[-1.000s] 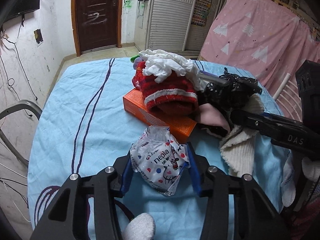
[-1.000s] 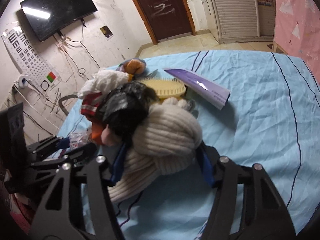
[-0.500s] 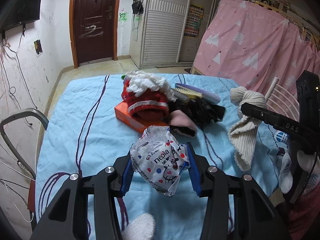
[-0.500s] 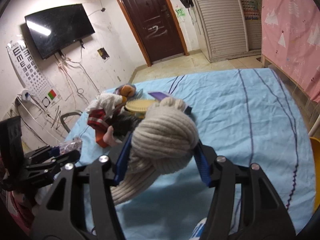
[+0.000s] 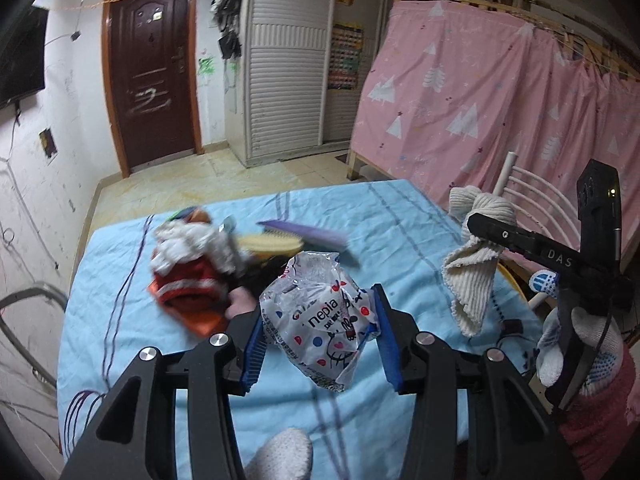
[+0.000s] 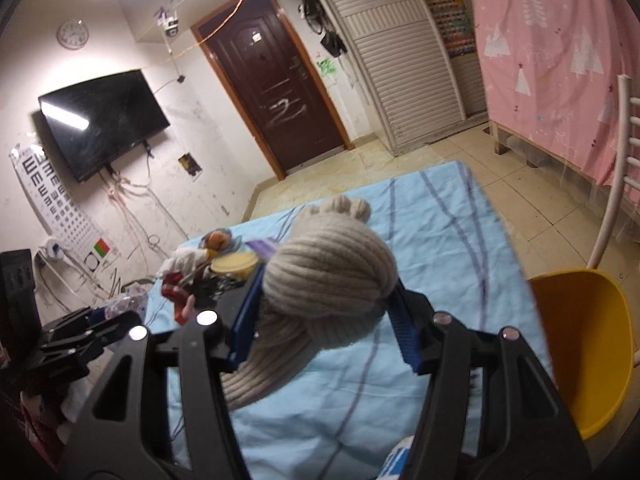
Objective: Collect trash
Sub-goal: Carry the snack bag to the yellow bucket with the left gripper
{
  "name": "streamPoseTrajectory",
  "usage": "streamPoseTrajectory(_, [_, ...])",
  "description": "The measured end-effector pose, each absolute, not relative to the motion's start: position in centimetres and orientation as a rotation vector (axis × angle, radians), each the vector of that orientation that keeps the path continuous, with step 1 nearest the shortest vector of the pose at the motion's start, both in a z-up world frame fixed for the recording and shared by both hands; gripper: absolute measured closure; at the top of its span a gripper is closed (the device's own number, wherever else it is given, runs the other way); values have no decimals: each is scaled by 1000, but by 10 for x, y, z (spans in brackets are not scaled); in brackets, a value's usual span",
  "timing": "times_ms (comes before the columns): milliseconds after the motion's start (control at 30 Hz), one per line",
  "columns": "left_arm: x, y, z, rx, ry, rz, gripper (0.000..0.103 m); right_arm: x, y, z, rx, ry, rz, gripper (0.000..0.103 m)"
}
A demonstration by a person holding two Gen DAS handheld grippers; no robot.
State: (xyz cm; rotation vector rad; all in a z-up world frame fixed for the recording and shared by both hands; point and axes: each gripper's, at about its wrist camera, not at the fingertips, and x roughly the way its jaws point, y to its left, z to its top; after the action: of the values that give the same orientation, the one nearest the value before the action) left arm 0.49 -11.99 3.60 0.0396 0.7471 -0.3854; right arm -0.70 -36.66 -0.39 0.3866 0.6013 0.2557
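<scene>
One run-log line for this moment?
left gripper: jaws shut on nepia wrapper | right gripper: jaws shut on beige knit hat | both clear of blue sheet

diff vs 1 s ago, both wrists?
Both grippers have lifted up and back from the pile on the blue sheet. The right gripper carried the cream ribbed knit hat off it. The left gripper still clamps the crumpled printed plastic wrapper. Grips unchanged; red knit hat stays.

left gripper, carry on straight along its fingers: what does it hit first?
Probably the clutter pile on the blue sheet: beyond the held nepia wrapper in the left gripper lie dark items and the red knit hat. Depth is unclear; it might meet bare sheet first.
</scene>
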Motion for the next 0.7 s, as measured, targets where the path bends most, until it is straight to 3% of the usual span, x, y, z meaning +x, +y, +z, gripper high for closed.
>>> streamPoseTrajectory(533, [26,-283,55,145,725,-633,65,-34,-500,13,299,478,-76,47])
streamPoseTrajectory(700, [34,-339,51,163,753,-712,65,-29,-531,-10,328,527,-124,47])
